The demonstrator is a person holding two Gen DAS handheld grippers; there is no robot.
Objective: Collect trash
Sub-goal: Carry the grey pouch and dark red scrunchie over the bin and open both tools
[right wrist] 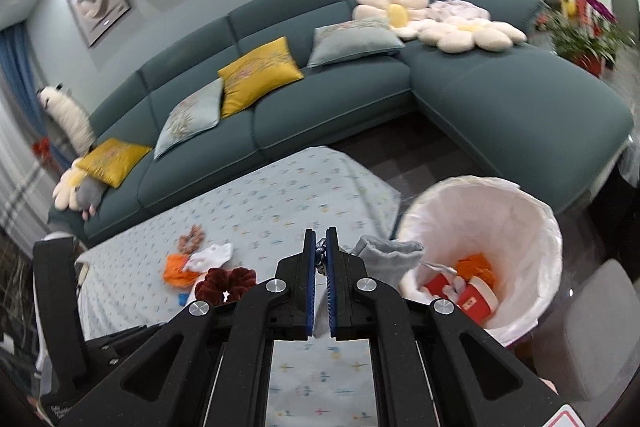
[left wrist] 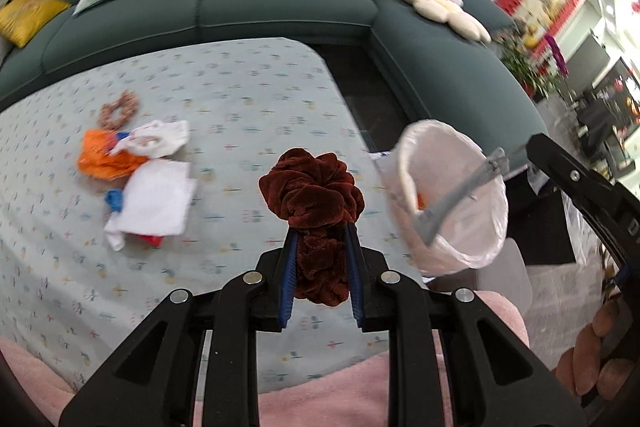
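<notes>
My left gripper point(left wrist: 320, 231) is shut on a dark red velvet scrunchie point(left wrist: 312, 187) and holds it above the table. The same scrunchie point(right wrist: 224, 287) shows at lower left in the right wrist view. My right gripper point(right wrist: 321, 239) is shut on a grey sock-like cloth point(right wrist: 388, 253), which hangs beside the bin's rim. In the left wrist view that cloth point(left wrist: 460, 195) dangles, blurred, across the bin's mouth. The white-lined bin point(right wrist: 532, 227) stands off the table's right end and holds red-and-white cups point(right wrist: 472, 295) and an orange wrapper point(right wrist: 476, 265).
A pile of an orange wrapper point(left wrist: 104, 155), white tissues point(left wrist: 156, 199) and a pinkish scrunchie point(left wrist: 120, 111) lies on the blue patterned tablecloth point(left wrist: 240, 99). A teal corner sofa point(left wrist: 280, 3) with cushions wraps behind. Pink fabric point(left wrist: 360, 387) lies below my left gripper.
</notes>
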